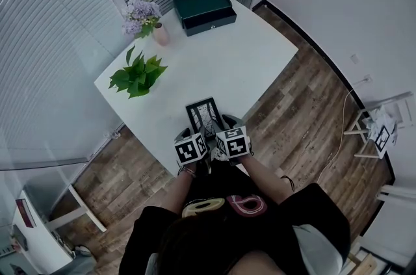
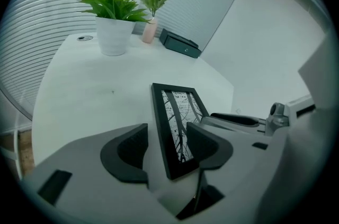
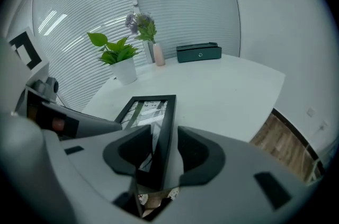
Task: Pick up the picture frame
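Both grippers straddle the black picture frame (image 1: 205, 116), lying flat at the white table's (image 1: 247, 52) near edge. The left gripper (image 2: 167, 146) spans its left rail and the right gripper (image 3: 159, 150) its right, jaws apart, not pressing. The grasp seems in hand; next, both should close and lift evenly.

**Our white table and what rests on it**
We see the white table (image 1: 247, 59) standing on a wood floor (image 1: 305, 130). A picture frame (image 1: 204, 116) lies flat by the near edge and a potted green plant (image 1: 138, 75) stands toward the left. A pink vase of lilac flowers (image 1: 159, 35) and a dark green box (image 1: 204, 10) sit near each other at the far end.
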Demonstrator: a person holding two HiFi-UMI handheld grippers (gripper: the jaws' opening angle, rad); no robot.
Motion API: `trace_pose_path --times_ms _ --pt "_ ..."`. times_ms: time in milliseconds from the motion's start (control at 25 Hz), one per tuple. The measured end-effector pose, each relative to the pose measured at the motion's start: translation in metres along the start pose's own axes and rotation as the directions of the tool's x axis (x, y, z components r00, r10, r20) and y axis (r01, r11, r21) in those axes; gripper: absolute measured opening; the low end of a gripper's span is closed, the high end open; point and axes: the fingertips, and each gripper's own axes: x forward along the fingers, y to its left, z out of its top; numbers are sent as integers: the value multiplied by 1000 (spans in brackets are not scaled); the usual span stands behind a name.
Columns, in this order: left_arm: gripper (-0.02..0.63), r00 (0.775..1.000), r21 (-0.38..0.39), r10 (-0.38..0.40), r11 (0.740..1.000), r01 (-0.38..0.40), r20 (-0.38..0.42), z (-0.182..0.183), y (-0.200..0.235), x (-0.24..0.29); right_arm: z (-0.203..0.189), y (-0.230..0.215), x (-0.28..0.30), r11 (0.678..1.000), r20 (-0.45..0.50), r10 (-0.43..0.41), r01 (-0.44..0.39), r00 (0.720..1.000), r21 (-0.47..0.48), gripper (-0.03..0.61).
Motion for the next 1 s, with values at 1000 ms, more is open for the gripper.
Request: trace_pose_path --times_ms 1000 --pt "128 996 -77 86 993 -86 1 1 15 -2 -4 6 0 992 -35 37 -32 999 122 123"
